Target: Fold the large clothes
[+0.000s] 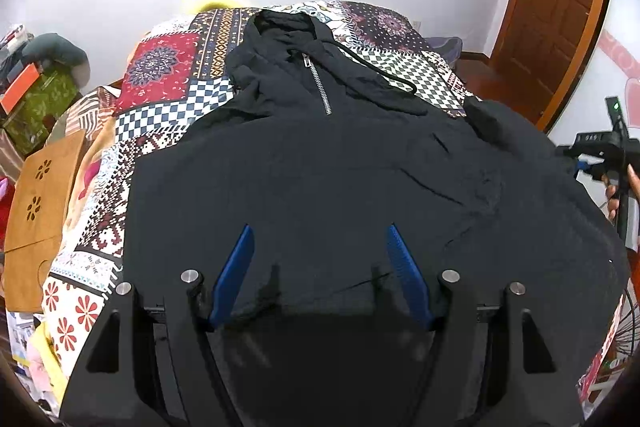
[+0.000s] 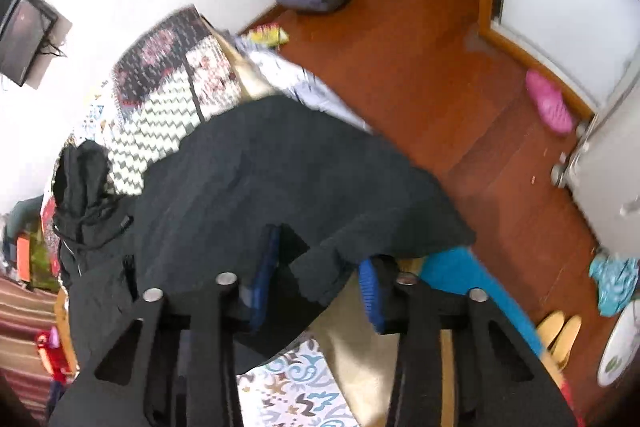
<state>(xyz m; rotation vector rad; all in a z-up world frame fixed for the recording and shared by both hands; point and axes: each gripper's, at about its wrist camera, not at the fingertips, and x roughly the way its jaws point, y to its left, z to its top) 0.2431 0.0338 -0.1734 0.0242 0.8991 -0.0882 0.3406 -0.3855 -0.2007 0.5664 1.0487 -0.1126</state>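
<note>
Left wrist view looks down on a black hoodie point(image 1: 320, 167) spread flat on a bed with a patchwork bedspread point(image 1: 168, 75), hood at the far end, silver zipper point(image 1: 320, 87) running down from the neck. The left gripper point(image 1: 320, 239) hangs over the near part of the hoodie with its blue fingers point(image 1: 236, 267) spread wide, nothing between them, just fabric lying underneath. Off at the right edge you can see a hand point(image 1: 624, 191) holding the other tool.

The right wrist view is pretty blurry, so take this bit loosely: the right gripper point(image 2: 320, 267) sits at the hoodie's point(image 2: 280, 179) right edge, where the cloth hangs over the side of the bed above a wooden floor point(image 2: 440, 67). A flap of the black fabric lies between its blue fingers point(image 2: 370, 291), but I honestly can't tell whether the pads are pressing on it. A pink slipper point(image 2: 548, 103) is lying on the floor, far right.
</note>
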